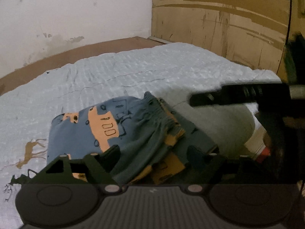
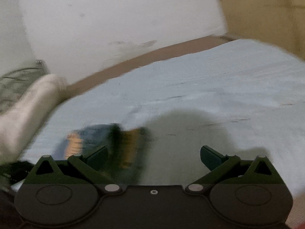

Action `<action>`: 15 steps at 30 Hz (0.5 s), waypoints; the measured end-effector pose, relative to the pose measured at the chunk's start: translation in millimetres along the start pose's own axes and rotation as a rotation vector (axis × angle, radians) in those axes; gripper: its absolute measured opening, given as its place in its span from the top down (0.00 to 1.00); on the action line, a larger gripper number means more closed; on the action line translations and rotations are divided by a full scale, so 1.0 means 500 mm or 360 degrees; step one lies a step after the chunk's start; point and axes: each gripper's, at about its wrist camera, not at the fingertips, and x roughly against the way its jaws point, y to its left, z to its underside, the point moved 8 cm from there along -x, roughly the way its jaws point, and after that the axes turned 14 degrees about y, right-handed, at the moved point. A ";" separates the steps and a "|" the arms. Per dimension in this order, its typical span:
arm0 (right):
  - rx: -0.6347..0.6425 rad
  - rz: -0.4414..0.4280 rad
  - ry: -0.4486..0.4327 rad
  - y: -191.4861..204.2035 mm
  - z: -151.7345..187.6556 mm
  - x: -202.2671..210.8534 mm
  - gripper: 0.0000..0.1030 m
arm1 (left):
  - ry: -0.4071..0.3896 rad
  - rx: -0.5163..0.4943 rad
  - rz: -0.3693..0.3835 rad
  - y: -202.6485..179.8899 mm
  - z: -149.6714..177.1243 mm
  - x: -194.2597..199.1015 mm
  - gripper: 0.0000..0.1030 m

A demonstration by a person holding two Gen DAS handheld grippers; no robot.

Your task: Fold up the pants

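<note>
Left gripper (image 1: pixel 154 152) stood with its jaws apart over the pants (image 1: pixel 106 133), pads not pressing the cloth I could see between them. Those blue, orange-printed pants lay bunched on the pale bedspread (image 1: pixel 133 72), waistband toward the right gripper (image 2: pixel 154 153), which was spread wide and empty. Only the left view showed the print sharply; the right view blurred it, long axis unclear.

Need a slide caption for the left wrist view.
Left gripper open over folded blue pants on a pale bedspread.
</note>
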 end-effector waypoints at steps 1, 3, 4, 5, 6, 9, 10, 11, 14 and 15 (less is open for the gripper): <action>0.0018 -0.0047 0.0005 0.012 -0.009 -0.007 0.01 | -0.0006 -0.0005 -0.0004 0.001 0.000 0.001 0.26; 0.0066 -0.0124 0.0007 0.035 -0.031 -0.023 0.01 | -0.0014 -0.0021 -0.0005 0.000 -0.003 0.001 0.34; 0.0092 -0.0173 0.0016 0.047 -0.040 -0.032 0.03 | -0.0008 -0.0028 -0.0001 -0.001 -0.003 -0.001 0.41; 0.0111 -0.0226 0.0030 0.058 -0.048 -0.043 0.08 | -0.0001 -0.0035 0.0001 -0.002 -0.003 -0.003 0.46; 0.0113 -0.0277 0.0055 0.066 -0.056 -0.058 0.10 | 0.0002 -0.0041 0.0001 -0.003 -0.003 -0.005 0.47; 0.0075 -0.0327 0.0136 0.074 -0.073 -0.102 0.19 | 0.0013 -0.0057 0.0008 -0.009 -0.005 -0.010 0.65; 0.0070 -0.0318 0.0153 0.074 -0.075 -0.113 0.25 | 0.0023 -0.0064 0.0015 -0.011 -0.005 -0.013 0.73; 0.0066 -0.0304 0.0164 0.074 -0.077 -0.122 0.35 | 0.0033 -0.0067 0.0012 -0.012 -0.004 -0.015 0.79; 0.0015 -0.0305 0.0181 0.075 -0.078 -0.138 0.57 | 0.0037 -0.0060 0.0008 -0.010 -0.005 -0.018 0.89; 0.0006 -0.0312 0.0180 0.073 -0.069 -0.133 0.63 | 0.0030 -0.0051 0.0016 -0.008 -0.005 -0.016 0.91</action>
